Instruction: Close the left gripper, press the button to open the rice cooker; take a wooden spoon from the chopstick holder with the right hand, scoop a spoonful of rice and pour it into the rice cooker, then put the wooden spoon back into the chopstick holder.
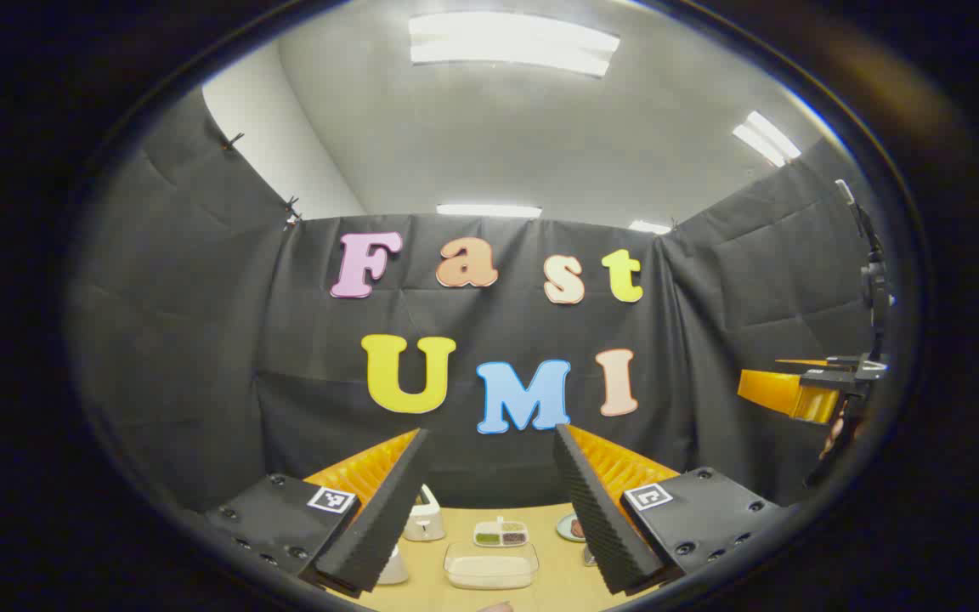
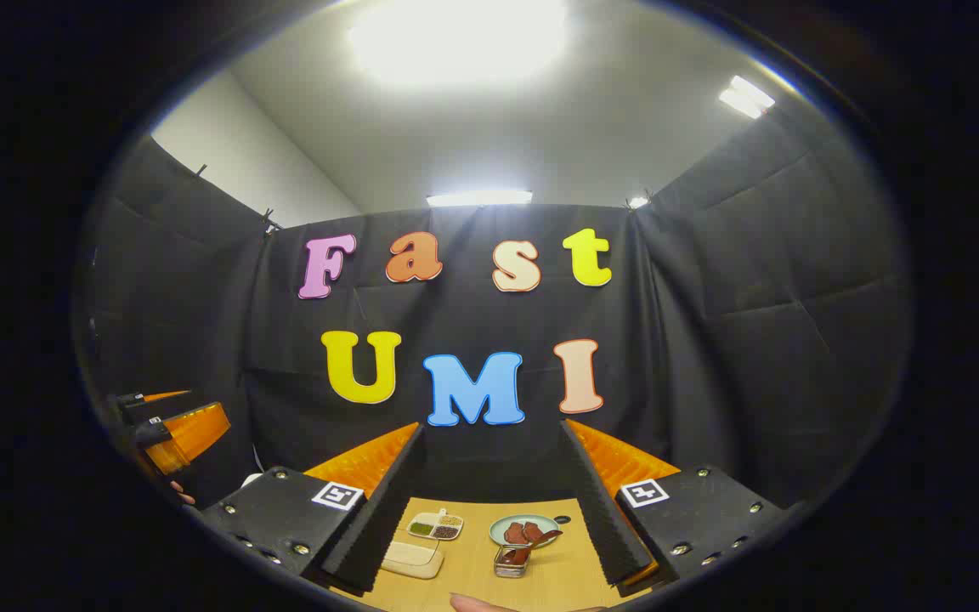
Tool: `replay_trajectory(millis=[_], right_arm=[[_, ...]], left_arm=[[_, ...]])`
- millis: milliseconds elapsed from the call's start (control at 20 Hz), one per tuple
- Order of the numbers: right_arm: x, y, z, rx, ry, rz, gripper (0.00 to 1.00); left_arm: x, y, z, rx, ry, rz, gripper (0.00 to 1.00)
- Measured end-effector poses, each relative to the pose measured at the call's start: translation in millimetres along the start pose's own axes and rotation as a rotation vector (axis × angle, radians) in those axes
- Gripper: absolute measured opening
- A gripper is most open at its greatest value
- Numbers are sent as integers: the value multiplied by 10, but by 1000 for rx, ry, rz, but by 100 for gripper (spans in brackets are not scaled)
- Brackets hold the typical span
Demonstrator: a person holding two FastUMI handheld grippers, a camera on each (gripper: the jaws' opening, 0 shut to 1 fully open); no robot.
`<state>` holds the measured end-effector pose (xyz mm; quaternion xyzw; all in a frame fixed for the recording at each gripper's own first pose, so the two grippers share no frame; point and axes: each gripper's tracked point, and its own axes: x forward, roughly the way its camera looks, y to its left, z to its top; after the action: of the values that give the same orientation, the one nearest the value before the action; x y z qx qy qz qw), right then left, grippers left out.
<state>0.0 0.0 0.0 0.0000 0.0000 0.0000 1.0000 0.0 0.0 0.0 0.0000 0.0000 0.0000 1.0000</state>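
Both claws gape, held high: left claw [image 1: 489, 501], right claw [image 2: 489, 501]. Rice cooker [image 1: 424, 516] on worktop [image 1: 557, 569] below. Button likely needs a firm, shut-tip press; spoon likely light, stiff.

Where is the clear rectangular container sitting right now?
In the left gripper view the clear rectangular container lies on the wooden table, low centre between the left gripper fingers, just in front of the small divided dish.
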Motion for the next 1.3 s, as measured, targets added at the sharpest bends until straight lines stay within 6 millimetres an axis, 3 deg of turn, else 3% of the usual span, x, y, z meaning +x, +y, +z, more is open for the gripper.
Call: replay_trajectory(millis=[250,350,700,1000,1300], right_arm=[[1,185,-19,44,20,41,94],[23,98,-3,15,14,-2,94],[28,358,-26,-45,16,11,93],[-10,425,-111,-52,44,22,93],[-59,663,-209,-49,72,46,93]], left_arm=[[-63,144,-79,2,13,25,98],[-84,195,-71,0,9,30,98],[-129,401,-115,-2,6,52,97],[-173,532,-261,-1,34,76,96],[-332,750,-404,6,65,110,98]])
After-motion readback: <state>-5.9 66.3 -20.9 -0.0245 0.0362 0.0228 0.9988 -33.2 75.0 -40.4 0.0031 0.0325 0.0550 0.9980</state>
